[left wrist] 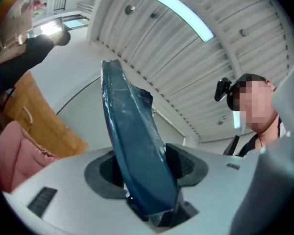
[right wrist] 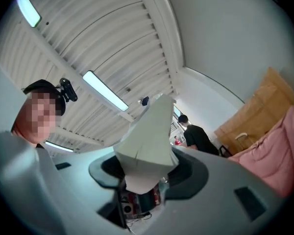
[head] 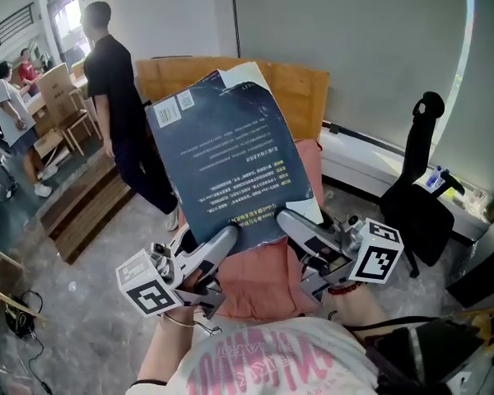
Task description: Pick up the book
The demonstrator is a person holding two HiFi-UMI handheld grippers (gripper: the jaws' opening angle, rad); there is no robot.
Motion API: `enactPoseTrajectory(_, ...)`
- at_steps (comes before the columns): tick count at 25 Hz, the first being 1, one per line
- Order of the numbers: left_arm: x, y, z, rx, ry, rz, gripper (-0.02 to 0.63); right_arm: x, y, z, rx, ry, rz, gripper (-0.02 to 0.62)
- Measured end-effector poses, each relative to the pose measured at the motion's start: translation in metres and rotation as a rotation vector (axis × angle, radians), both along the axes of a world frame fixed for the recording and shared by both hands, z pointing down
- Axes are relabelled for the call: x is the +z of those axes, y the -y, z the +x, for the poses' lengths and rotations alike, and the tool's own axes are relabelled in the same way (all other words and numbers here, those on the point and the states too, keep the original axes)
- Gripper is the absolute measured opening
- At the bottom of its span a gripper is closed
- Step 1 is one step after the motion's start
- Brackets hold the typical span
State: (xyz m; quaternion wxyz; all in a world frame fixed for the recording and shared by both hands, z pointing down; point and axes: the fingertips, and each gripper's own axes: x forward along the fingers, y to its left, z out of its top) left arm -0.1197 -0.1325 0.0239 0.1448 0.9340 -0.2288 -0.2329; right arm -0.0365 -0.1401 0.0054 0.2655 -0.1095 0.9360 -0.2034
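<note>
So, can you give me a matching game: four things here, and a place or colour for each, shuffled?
Things:
1 book
2 left gripper
3 right gripper
4 chair

Descriptions:
A black, at the right of the head view
B shut on the book's bottom edge, left side
C dark blue cover, held up in the air
D shut on the book's bottom edge, right side

Pairs: 1-C, 2-B, 3-D, 4-A

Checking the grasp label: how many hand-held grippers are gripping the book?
2. The left hand-held gripper clamps the book at its lower left edge; the right hand-held gripper clamps the lower right edge.
</note>
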Motion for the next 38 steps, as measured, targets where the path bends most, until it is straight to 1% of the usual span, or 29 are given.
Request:
enactPoseTrajectory(2,-0.031,-0.02,0.001,0.006,0.011,0.076,0.236,-0.031,-0.022,0.002,-0.001,0.011,0.07,0.215)
enactPoseTrajectory(4,-0.063,-0.043,0.012,0.009,0.033,0.154,0.238,-0.06,-0.044,0.011,0.0,0.017,0.134,0.218)
enactPoseTrajectory(6,-0.082,-0.059,0.021,0.008,0.054,0.226,0.238,-0.078,-0.059,0.02,0.001,0.024,0.19,0.222)
enactPoseTrajectory(8,-0.088,-0.063,0.025,0.003,0.067,0.279,0.239,-0.083,-0.063,0.023,0.006,0.034,0.234,0.224)
enactPoseTrajectory(10,-0.088,-0.062,0.025,-0.012,0.09,0.324,0.239,-0.084,-0.06,0.023,0.018,0.041,0.259,0.224)
enactPoseTrajectory(15,-0.087,-0.06,0.027,-0.028,0.16,0.428,0.244,-0.084,-0.05,0.017,0.049,0.053,0.272,0.222)
enactPoseTrajectory(18,-0.087,-0.06,0.027,-0.019,0.172,0.443,0.245,-0.084,-0.05,0.014,0.06,0.056,0.267,0.222)
enactPoseTrajectory(23,-0.09,-0.057,0.024,0.023,0.128,0.413,0.245,-0.088,-0.052,0.012,0.102,0.025,0.275,0.219)
enactPoseTrajectory(26,-0.089,-0.055,0.023,0.035,0.113,0.4,0.245,-0.087,-0.05,0.011,0.111,0.018,0.268,0.219)
enactPoseTrajectory(38,-0.086,-0.052,0.024,0.033,0.105,0.424,0.245,-0.085,-0.052,0.012,0.123,0.002,0.311,0.219)
